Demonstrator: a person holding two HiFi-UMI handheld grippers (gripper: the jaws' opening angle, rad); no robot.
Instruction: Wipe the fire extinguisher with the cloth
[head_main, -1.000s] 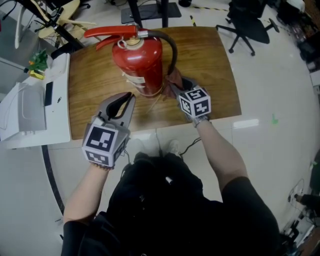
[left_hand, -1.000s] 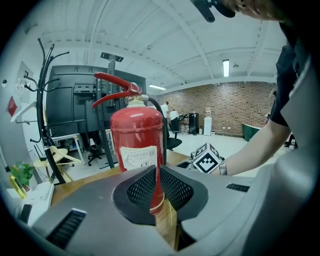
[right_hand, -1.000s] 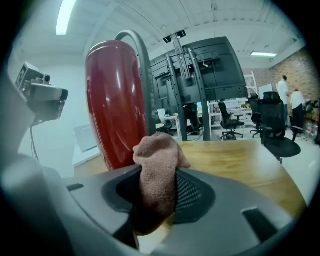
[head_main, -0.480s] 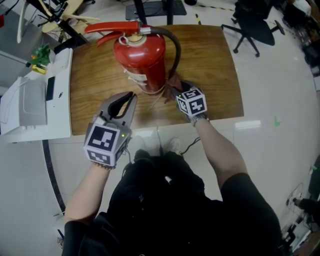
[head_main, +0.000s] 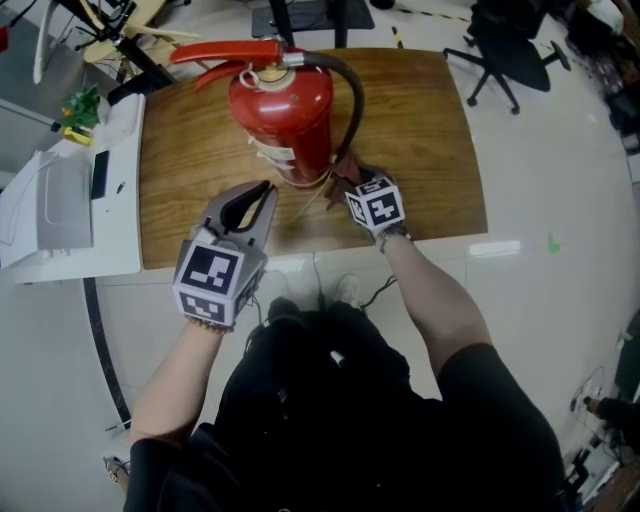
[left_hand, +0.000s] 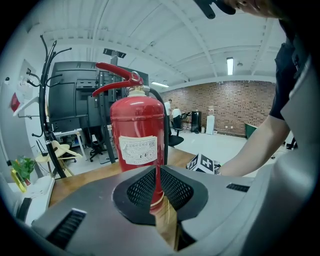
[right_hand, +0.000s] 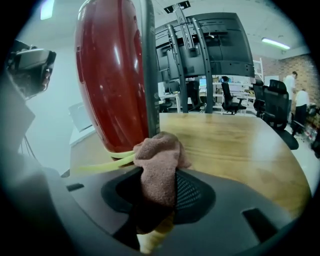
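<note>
Between the right gripper (right_hand: 155, 197) jaws a cloth (right_hand: 159, 167) is clamped, fire extinguisher (right_hand: 110, 75) just ahead; left gripper (left_hand: 159, 189) jaws clenched, empty

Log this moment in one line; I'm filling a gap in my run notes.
right gripper: shut on cloth, low beside fire extinguisher | left gripper: shut, empty | wiping contact: unclear

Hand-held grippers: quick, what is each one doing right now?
Left hand-held gripper: closed, empty.
Right hand-held gripper: closed on the cloth.

The fire extinguisher (head_main: 283, 115) is glossy metal with a paper label (left_hand: 137, 150), the cloth (right_hand: 157, 167) fuzzy, the table (head_main: 420, 130) smooth wood.
</note>
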